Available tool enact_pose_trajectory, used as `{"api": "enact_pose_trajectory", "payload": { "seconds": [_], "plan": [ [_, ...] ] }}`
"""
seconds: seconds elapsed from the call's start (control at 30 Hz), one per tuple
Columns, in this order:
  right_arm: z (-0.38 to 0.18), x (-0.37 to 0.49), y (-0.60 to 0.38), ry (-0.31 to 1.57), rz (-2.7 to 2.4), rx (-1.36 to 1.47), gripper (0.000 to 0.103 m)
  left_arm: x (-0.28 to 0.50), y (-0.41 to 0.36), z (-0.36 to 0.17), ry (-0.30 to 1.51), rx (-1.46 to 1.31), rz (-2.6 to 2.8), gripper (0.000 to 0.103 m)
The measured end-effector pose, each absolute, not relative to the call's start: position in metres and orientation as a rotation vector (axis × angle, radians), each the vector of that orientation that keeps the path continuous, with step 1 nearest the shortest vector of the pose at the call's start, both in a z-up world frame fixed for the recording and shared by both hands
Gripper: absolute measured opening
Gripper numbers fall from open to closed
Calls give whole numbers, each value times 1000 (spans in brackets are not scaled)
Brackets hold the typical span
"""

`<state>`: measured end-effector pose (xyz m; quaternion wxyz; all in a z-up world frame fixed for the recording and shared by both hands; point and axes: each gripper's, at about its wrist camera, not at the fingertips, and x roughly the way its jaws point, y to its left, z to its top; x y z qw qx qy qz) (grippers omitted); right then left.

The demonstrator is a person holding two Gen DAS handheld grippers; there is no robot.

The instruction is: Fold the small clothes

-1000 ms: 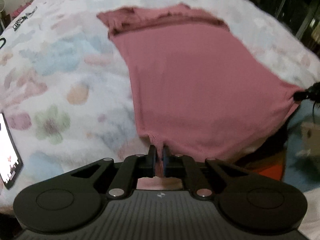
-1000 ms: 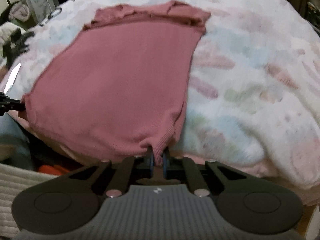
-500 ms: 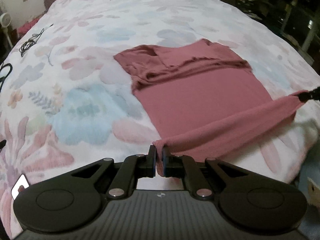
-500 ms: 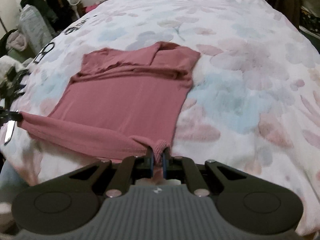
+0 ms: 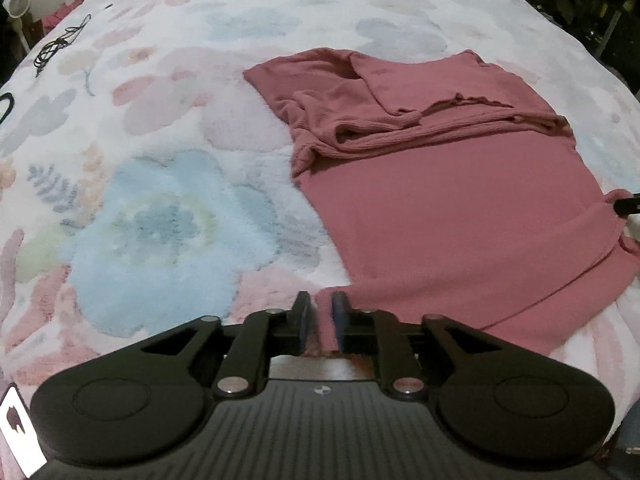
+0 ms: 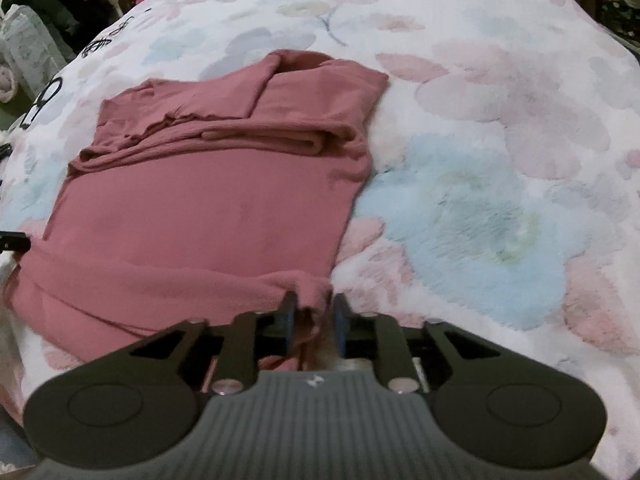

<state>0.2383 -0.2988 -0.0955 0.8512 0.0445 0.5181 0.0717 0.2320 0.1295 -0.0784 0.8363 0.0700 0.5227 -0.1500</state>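
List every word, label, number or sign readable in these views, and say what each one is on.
No readable words or numbers.
Left gripper body: small white emblem, no letters.
Right gripper body: same emblem.
Lit phone screen: dark mark, too blurred to read.
Pink shirt, floral blanket: no print.

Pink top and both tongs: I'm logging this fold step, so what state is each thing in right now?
Pink top: flat on the floral blanket, sleeves folded across the upper part, hem corners between the tongs.
Left tongs: open, just been opening, hem corner loose between the jaws.
Right tongs: open, just been opening, bunched hem corner between the jaws.
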Motion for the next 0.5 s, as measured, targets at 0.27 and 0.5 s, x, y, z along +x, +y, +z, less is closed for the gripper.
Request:
{"api": "enact_pose_trajectory", "payload": {
  "seconds": [0.27, 0.5],
  "plan": [
    [-60, 220, -295, 1011, 220, -78, 36, 217, 117, -43, 1016, 276, -388, 26],
    [-51, 199, -253, 922, 408, -265, 49, 193, 74, -50, 986, 503, -570, 38]
  ]
}}
